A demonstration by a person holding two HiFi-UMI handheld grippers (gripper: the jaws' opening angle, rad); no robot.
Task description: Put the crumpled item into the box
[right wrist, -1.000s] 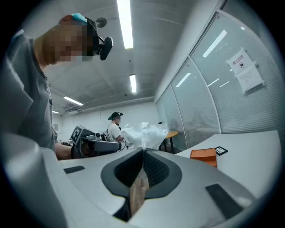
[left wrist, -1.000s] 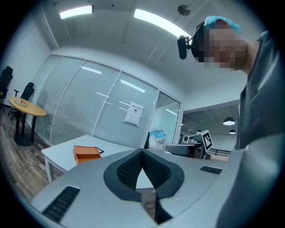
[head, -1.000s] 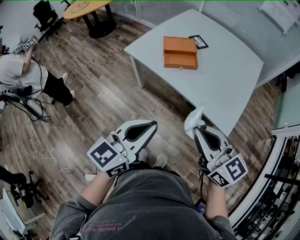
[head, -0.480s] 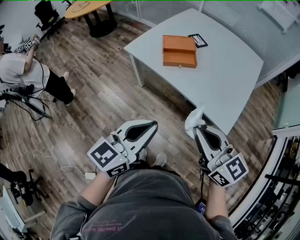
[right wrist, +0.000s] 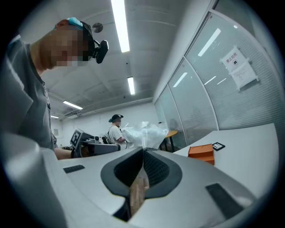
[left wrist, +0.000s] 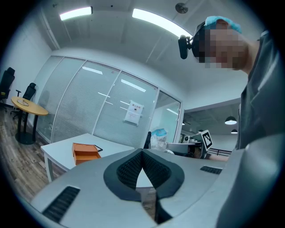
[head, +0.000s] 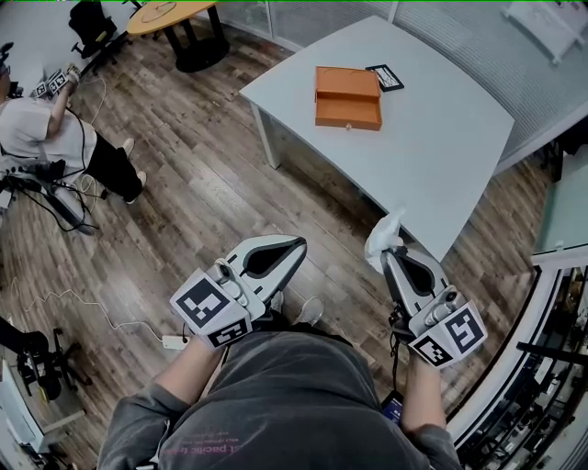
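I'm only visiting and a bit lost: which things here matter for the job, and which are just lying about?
In the job: crumpled white item in the right gripper; orange box; white table.
Lying about: black card; round table; office chair.

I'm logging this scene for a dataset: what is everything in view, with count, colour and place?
Table: one, white, ahead.
Box: one, orange, on the table's far part.
Flat black-edged item: one, on the table beside the box.
Round table: one, wooden top, far left.
Other person: one, white top, low at left.
Crumpled item: one, white, pinched in the right gripper.
Left gripper: one, grey, shut, empty.
Right gripper: one, grey, shut on the crumpled item.
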